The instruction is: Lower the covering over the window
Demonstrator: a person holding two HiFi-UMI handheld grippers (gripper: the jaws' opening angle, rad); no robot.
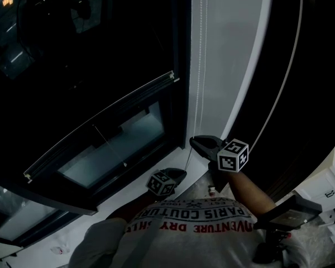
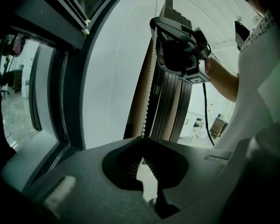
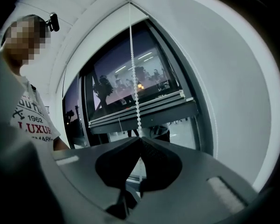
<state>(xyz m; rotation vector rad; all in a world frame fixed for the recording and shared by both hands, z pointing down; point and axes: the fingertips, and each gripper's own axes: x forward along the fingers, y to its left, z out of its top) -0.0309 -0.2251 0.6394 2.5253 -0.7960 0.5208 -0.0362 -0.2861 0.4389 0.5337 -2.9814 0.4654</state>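
Note:
The dark roller blind hangs partway down the window, and its bottom rail [image 1: 100, 121] crosses the pane, also seen as the rail [image 3: 140, 108] in the right gripper view. A white bead chain [image 1: 199, 66] hangs along the right side of the window frame. My right gripper [image 1: 194, 142] is shut on the chain [image 3: 134, 78], which rises straight from the right gripper's jaws [image 3: 140, 137]. Just below it, my left gripper [image 1: 184, 172] is shut on the same chain [image 2: 149, 92]; the left gripper's jaws [image 2: 142, 137] pinch it, and the right gripper [image 2: 155, 27] shows above.
A white sill [image 1: 128, 205] runs under the window. A white wall strip [image 1: 229, 49] stands right of the chain, with dark vertical panels [image 1: 301, 94] beyond it. Dark gear [image 1: 290, 216] and white furniture [image 1: 329, 194] sit at the lower right.

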